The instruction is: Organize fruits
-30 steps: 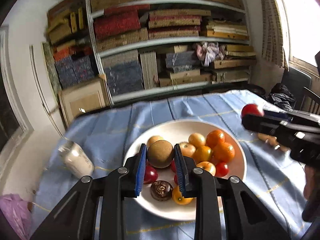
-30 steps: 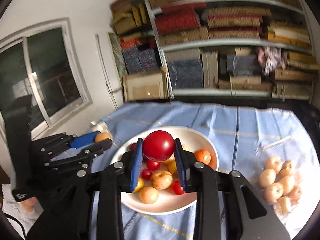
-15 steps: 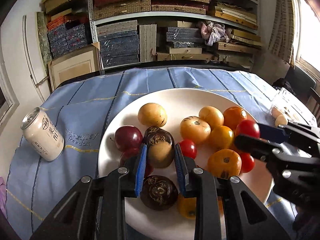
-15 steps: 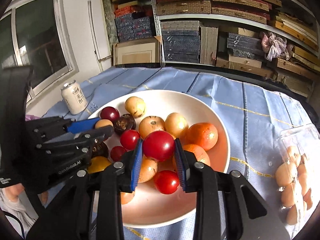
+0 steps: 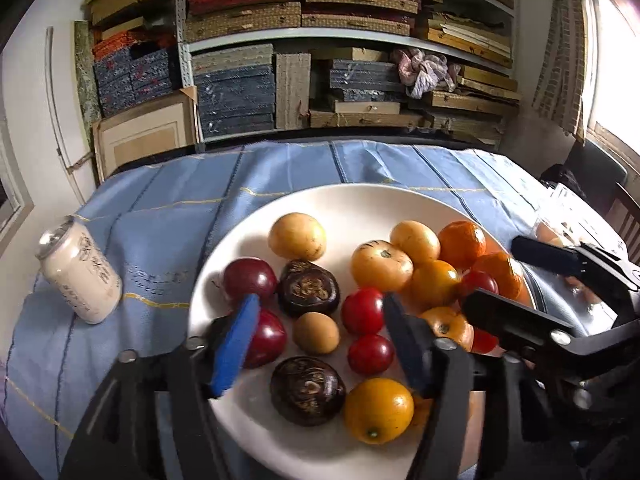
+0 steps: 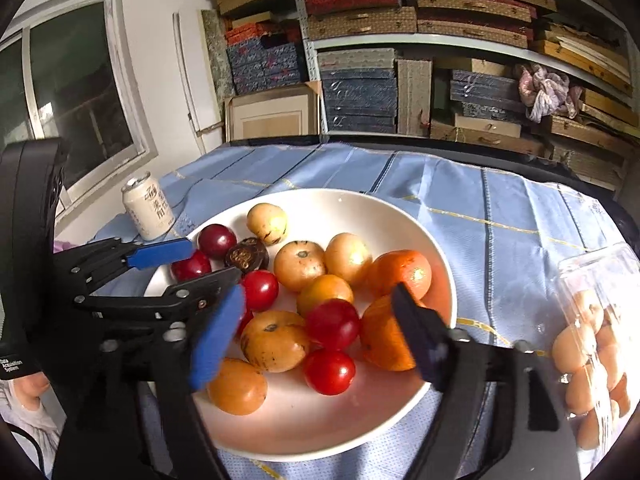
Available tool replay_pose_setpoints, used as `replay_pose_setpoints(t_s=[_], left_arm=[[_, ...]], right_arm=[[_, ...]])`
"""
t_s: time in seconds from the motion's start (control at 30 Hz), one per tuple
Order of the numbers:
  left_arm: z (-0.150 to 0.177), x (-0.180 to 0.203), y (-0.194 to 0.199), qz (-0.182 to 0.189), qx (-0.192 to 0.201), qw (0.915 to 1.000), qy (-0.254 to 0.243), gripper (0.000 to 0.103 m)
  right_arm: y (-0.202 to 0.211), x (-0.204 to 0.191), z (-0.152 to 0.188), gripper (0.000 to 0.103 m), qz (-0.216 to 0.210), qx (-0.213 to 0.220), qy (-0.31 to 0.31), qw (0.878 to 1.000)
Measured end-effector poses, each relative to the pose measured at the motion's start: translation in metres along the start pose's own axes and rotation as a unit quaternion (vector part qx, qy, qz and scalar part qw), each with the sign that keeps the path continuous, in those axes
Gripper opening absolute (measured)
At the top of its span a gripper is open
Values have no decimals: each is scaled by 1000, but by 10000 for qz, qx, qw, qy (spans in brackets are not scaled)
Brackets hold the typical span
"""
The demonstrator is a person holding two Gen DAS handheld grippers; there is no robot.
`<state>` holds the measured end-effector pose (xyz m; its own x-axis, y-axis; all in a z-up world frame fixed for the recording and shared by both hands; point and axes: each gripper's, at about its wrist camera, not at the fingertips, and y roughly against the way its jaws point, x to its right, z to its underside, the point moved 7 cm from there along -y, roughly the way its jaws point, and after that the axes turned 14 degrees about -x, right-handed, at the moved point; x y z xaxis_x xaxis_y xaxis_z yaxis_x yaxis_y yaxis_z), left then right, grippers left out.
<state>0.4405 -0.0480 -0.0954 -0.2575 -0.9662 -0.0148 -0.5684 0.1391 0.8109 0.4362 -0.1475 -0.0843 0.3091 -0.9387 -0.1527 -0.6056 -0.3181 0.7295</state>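
Left wrist view shows the left tool (image 5: 316, 344) low over the near side of the white plate (image 5: 360, 200), its jaws having just been opening; the small tan fruit (image 5: 316, 333) lies on the plate between the blue pads, and neither pad touches it. In the right wrist view the right tool (image 6: 316, 340) has likewise just been spreading, and the red fruit (image 6: 333, 324) sits free between its fingers, resting on the orange fruits beneath it. Both tools are released and grasp nothing.

The plate stands near the middle of the counter on a blue cloth (image 5: 168, 216), with a pale can (image 5: 80, 276) toward the left edge. A clear bag of small tan fruits (image 6: 592, 344) lies toward the right edge.

My reading is that the step in hand is the drop-off: two fruits set down on the plate together. Next, each tool probably needs to lift straight back so its pads do not nudge the pile, as round fruit stacked on fruit could roll. The bag looks like the likely source of further pieces, and its thin film may call for a careful reach.
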Motion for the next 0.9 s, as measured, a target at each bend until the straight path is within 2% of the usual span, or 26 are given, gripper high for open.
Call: replay_pose_setpoints(t_s=[0.1, 0.17, 0.2, 0.23, 0.3, 0.43, 0.6, 0.67, 0.8, 0.9], left_arm=[[0, -3, 10, 24, 78, 9999, 85, 79], [1, -5, 17, -68, 110, 9999, 104, 91], [3, -5, 20, -99, 71, 9999, 91, 92], [6, -4, 24, -87, 11, 9999, 80, 93], [13, -3, 34, -163, 23, 9998, 100, 93], [35, -1, 60, -335, 53, 9993, 138, 98], [65, 3, 88, -224, 16, 9992, 323, 99], [76, 8, 93, -266, -72, 9991, 312, 99], [94, 16, 102, -632, -151, 9975, 295, 99], [99, 17, 107, -684, -102, 9972, 299, 99]], right_arm=[[10, 2, 0, 98, 175, 164, -112, 9996], [17, 3, 3, 98, 236, 172, -232, 9993], [17, 2, 6, 98, 260, 29, -253, 9993], [15, -1, 11, 98, 276, -269, -202, 9991], [19, -6, 22, 98, 276, -435, -95, 9986], [39, -13, 46, 99, 399, -379, -87, 9984], [71, -23, 75, 99, 307, -135, -254, 9991], [84, -26, 86, 99, 466, 13, -334, 9984], [96, -37, 98, 99, 726, 155, -175, 9971], [106, -42, 98, 99, 833, 296, -62, 9961]])
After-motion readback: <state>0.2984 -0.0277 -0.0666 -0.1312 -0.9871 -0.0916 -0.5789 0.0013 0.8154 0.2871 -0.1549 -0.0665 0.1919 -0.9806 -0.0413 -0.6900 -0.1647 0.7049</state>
